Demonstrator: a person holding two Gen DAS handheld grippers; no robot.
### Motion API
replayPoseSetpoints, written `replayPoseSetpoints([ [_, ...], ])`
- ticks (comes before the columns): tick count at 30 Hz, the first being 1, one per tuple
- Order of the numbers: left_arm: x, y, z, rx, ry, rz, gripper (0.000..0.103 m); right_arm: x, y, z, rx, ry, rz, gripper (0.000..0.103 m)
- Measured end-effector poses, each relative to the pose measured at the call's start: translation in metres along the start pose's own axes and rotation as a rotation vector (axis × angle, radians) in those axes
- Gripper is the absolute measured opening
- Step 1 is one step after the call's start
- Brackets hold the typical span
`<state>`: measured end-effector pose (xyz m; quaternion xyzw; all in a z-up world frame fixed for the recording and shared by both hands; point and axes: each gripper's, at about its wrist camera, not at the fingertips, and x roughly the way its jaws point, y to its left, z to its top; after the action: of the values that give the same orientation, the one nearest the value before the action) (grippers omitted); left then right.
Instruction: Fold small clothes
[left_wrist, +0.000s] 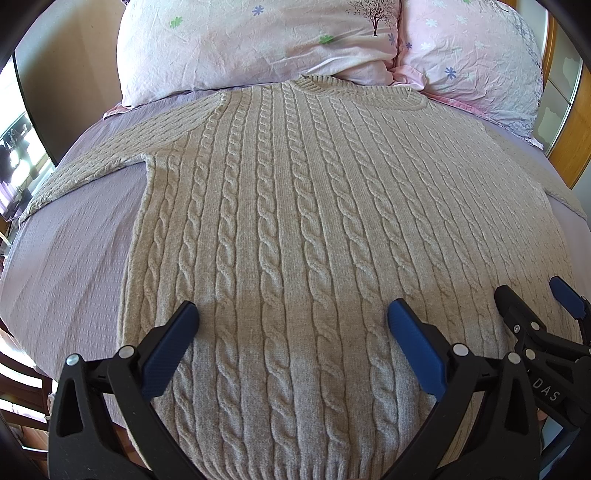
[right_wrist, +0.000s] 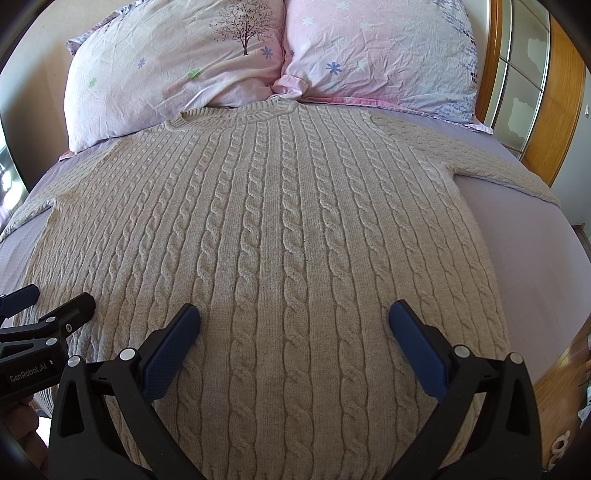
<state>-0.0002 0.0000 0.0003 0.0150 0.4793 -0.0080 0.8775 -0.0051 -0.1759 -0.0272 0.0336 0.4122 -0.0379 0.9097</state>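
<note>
One beige cable-knit sweater (left_wrist: 295, 221), spread flat and face up on lavender bed sheet (left_wrist: 74, 258), collar (left_wrist: 354, 90) at far end touching the pillows, hem nearest the cameras. Left sleeve (left_wrist: 92, 173) stretched out sideways across sheet toward bed edge; right sleeve (right_wrist: 506, 177) likewise on opposite side. Body unfolded, cable ribs running straight from hem to collar, no visible creases or overlaps. Left gripper (left_wrist: 293, 328) poised over lower part of sweater, blue-padded fingers (left_wrist: 170, 350) spread wide, nothing between them; contact with knit not determinable. Right gripper (right_wrist: 294, 328) in matching posture over lower part, jaws parted, pads (right_wrist: 417, 350) clear of any fabric fold, nothing grasped. Both grippers side by side near hem: right unit seen at right margin of left wrist view, left unit at left margin of right wrist view, bearing white lettering. Two pink floral pillows (right_wrist: 177, 66) set against head of bed, one with printed tree motif. Wooden-framed glass panel (right_wrist: 517, 92) beyond right side of bed. Beige wall (left_wrist: 74, 74) behind left pillow. Bright window area (left_wrist: 14, 147) at far left.
</note>
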Motion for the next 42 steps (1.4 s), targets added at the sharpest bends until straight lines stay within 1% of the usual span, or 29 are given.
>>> replayPoseSetpoints([
  [11, 0.0, 0.0, 0.0, 0.002, 0.004, -0.001, 0.101, -0.002, 0.008, 0.0, -0.016, 0.006, 0.008, 0.102],
  [14, 0.0, 0.0, 0.002, 0.014, 0.013, -0.003, 0.101, -0.001, 0.005, -0.002, -0.08, -0.049, 0.058, 0.102],
  [15, 0.0, 0.0, 0.003, 0.018, 0.016, -0.007, 0.101, -0.002, 0.003, 0.0, -0.122, -0.063, 0.096, 0.102],
  [16, 0.001, 0.001, 0.003, 0.017, 0.013, -0.008, 0.101, 0.0, -0.001, 0.004, -0.139, -0.052, 0.129, 0.102],
  [17, 0.002, -0.001, 0.004, 0.018, 0.01, -0.01, 0.101, -0.001, -0.011, 0.008, -0.126, -0.04, 0.155, 0.102],
  [18, 0.002, -0.001, 0.005, 0.021, 0.008, -0.01, 0.101, -0.006, -0.035, 0.019, -0.054, -0.055, 0.194, 0.102],
  [19, 0.002, -0.001, 0.005, 0.023, 0.003, -0.009, 0.101, -0.011, -0.057, 0.027, 0.013, -0.091, 0.227, 0.102],
  [20, 0.0, -0.001, 0.003, 0.027, -0.001, -0.008, 0.101, -0.018, -0.084, 0.035, 0.096, -0.142, 0.261, 0.102],
  [21, 0.0, -0.002, 0.004, 0.039, -0.001, -0.007, 0.101, -0.025, -0.124, 0.047, 0.22, -0.209, 0.267, 0.102],
  [22, -0.002, -0.001, 0.003, 0.048, 0.002, -0.013, 0.101, -0.027, -0.158, 0.056, 0.323, -0.246, 0.231, 0.102],
  [23, -0.001, 0.0, 0.005, 0.053, 0.006, -0.028, 0.101, -0.026, -0.204, 0.066, 0.457, -0.273, 0.165, 0.102],
  [24, 0.0, 0.001, 0.007, 0.053, 0.007, -0.038, 0.101, -0.023, -0.232, 0.072, 0.532, -0.282, 0.129, 0.102],
  [25, 0.0, 0.004, 0.011, 0.045, 0.003, -0.076, 0.101, -0.018, -0.259, 0.076, 0.602, -0.286, 0.102, 0.1],
  [26, 0.0, 0.009, 0.014, 0.033, -0.002, -0.106, 0.101, -0.013, -0.285, 0.08, 0.667, -0.286, 0.081, 0.089],
  [27, -0.001, 0.015, 0.019, 0.008, -0.013, -0.147, 0.101, -0.003, -0.317, 0.085, 0.749, -0.273, 0.057, 0.082],
  [28, -0.001, 0.019, 0.022, -0.006, -0.023, -0.172, 0.101, 0.007, -0.338, 0.088, 0.801, -0.257, 0.037, 0.072],
  [29, -0.003, 0.027, 0.026, -0.035, -0.053, -0.23, 0.101, 0.015, -0.355, 0.09, 0.846, -0.239, 0.016, 0.07],
  [30, -0.004, 0.032, 0.028, -0.051, -0.072, -0.26, 0.101, 0.028, -0.377, 0.091, 0.899, -0.214, -0.008, 0.07],
  [31, -0.004, 0.041, 0.032, -0.084, -0.102, -0.291, 0.101, 0.034, -0.388, 0.091, 0.93, -0.203, -0.022, 0.067],
  [33, -0.005, 0.053, 0.038, -0.116, -0.135, -0.291, 0.101, 0.05, -0.413, 0.089, 1.005, -0.17, -0.041, 0.064],
  [34, -0.007, 0.06, 0.042, -0.127, -0.167, -0.275, 0.101, 0.058, -0.42, 0.088, 1.033, -0.162, -0.035, 0.063],
  [35, -0.009, 0.066, 0.044, -0.133, -0.2, -0.262, 0.101, 0.061, -0.425, 0.087, 1.048, -0.172, -0.024, 0.06],
  [36, -0.012, 0.073, 0.046, -0.14, -0.241, -0.251, 0.101, 0.063, -0.43, 0.088, 1.055, -0.182, -0.039, 0.058],
  [37, -0.014, 0.077, 0.047, -0.146, -0.263, -0.249, 0.101, 0.066, -0.432, 0.089, 1.059, -0.184, -0.041, 0.05],
  [38, -0.016, 0.084, 0.048, -0.154, -0.285, -0.249, 0.101, 0.069, -0.435, 0.09, 1.063, -0.187, -0.035, 0.038],
  [39, -0.017, 0.09, 0.051, -0.162, -0.294, -0.252, 0.101, 0.076, -0.438, 0.093, 1.063, -0.184, -0.043, 0.029],
  [40, -0.017, 0.1, 0.053, -0.177, -0.293, -0.259, 0.101, 0.08, -0.442, 0.094, 1.062, -0.172, -0.053, 0.01],
  [41, -0.017, 0.111, 0.055, -0.199, -0.292, -0.265, 0.101, 0.083, -0.444, 0.094, 1.07, -0.174, -0.045, 0.009],
  [42, -0.017, 0.126, 0.057, -0.237, -0.294, -0.277, 0.101, 0.076, -0.438, 0.097, 1.061, -0.207, -0.043, 0.009],
])
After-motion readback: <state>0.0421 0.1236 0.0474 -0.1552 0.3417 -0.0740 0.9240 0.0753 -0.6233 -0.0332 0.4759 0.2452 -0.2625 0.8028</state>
